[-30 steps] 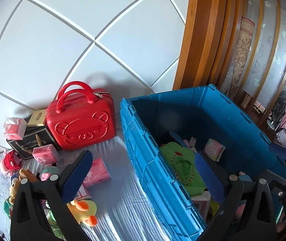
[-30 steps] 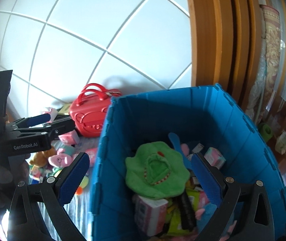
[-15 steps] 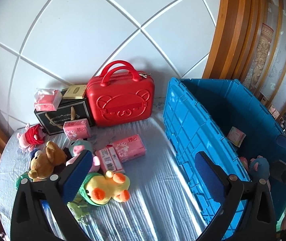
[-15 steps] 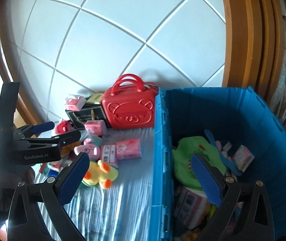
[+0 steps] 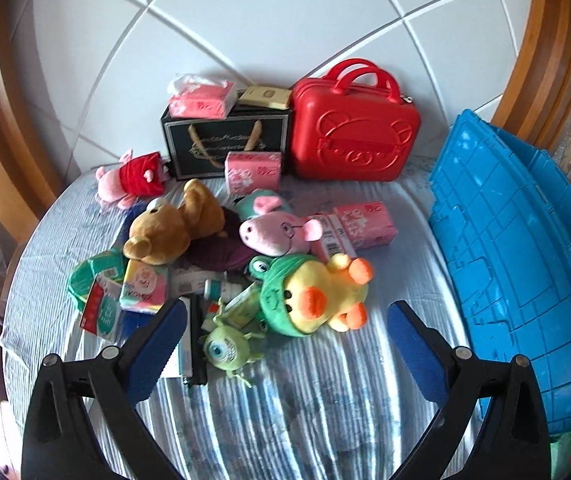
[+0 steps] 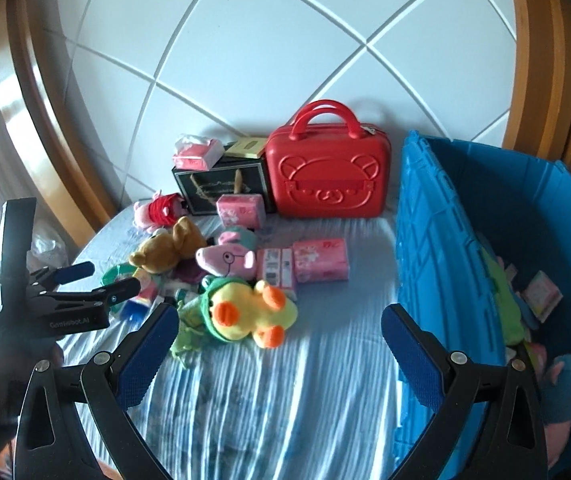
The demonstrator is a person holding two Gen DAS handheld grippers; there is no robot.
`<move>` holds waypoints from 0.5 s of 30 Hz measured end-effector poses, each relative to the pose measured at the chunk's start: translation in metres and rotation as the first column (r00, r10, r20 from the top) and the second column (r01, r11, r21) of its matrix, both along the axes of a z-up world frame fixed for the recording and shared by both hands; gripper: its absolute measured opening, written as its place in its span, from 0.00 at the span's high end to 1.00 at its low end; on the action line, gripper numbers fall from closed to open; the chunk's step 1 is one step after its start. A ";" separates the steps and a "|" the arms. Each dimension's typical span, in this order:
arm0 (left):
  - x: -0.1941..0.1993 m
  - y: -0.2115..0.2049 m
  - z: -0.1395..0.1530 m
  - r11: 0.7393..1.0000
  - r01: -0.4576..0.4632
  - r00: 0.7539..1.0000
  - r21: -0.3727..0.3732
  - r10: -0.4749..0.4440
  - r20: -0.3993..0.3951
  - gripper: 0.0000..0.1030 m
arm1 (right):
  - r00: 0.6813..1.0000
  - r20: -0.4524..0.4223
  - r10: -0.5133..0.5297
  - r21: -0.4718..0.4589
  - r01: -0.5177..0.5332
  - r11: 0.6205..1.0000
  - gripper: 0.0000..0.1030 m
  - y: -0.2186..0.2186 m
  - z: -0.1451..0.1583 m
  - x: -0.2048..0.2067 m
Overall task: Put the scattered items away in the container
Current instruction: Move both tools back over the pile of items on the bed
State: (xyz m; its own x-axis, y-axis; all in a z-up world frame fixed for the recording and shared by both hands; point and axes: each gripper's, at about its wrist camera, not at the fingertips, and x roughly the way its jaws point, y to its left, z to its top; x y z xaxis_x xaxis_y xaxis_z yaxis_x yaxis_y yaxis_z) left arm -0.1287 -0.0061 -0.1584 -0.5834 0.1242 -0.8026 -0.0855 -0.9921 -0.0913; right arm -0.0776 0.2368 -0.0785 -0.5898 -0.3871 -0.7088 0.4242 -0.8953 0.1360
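Note:
Scattered on the striped cloth lie a yellow duck plush [image 5: 317, 296] in a green hood, a pink pig plush [image 5: 277, 228], a brown bear [image 5: 173, 232], a green one-eyed monster [image 5: 225, 350] and pink tissue packs [image 5: 365, 220]. The blue crate [image 5: 505, 240] stands at the right. My left gripper [image 5: 285, 320] hangs open and empty just in front of the duck and the monster. My right gripper [image 6: 279, 322] is open and empty too, near the duck [image 6: 245, 312], with the crate [image 6: 437, 240] to its right. The left gripper [image 6: 109, 278] shows at the right view's left side.
A red hard case [image 5: 353, 136] and a black gift bag [image 5: 225, 144] stand against the tiled wall, and a red-dressed pig plush [image 5: 133, 180] lies at far left. The crate holds a green plush [image 6: 501, 300] and a pink pack [image 6: 541, 296]. Wooden frames flank the table.
Both grippers have swung left, away from above the crate and toward the pile of toys. Both stayed open and empty.

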 end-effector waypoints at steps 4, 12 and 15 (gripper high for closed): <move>0.006 -0.031 -0.019 0.999 -0.036 0.999 -0.016 0.036 0.028 0.02 | 1.000 0.022 0.013 0.015 -0.013 1.000 0.00 -0.021 -0.017 0.006; 0.011 -0.083 -0.070 0.994 -0.098 0.988 -0.048 0.103 0.116 0.02 | 0.996 0.079 0.028 0.039 -0.031 0.999 0.00 -0.051 -0.053 0.011; 0.008 -0.100 -0.095 0.990 -0.121 0.981 -0.067 0.129 0.143 0.02 | 0.994 0.110 0.026 0.050 -0.032 0.998 0.00 -0.058 -0.068 0.011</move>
State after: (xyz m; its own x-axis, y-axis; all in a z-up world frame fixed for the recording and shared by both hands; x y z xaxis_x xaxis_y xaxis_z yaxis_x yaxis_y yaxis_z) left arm -0.1209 -0.1059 -0.2538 -0.4668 0.0089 -0.8843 0.0498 -0.9981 -0.0364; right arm -0.0668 0.1788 -0.1463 -0.4968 -0.3640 -0.7879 0.4349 -0.8900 0.1370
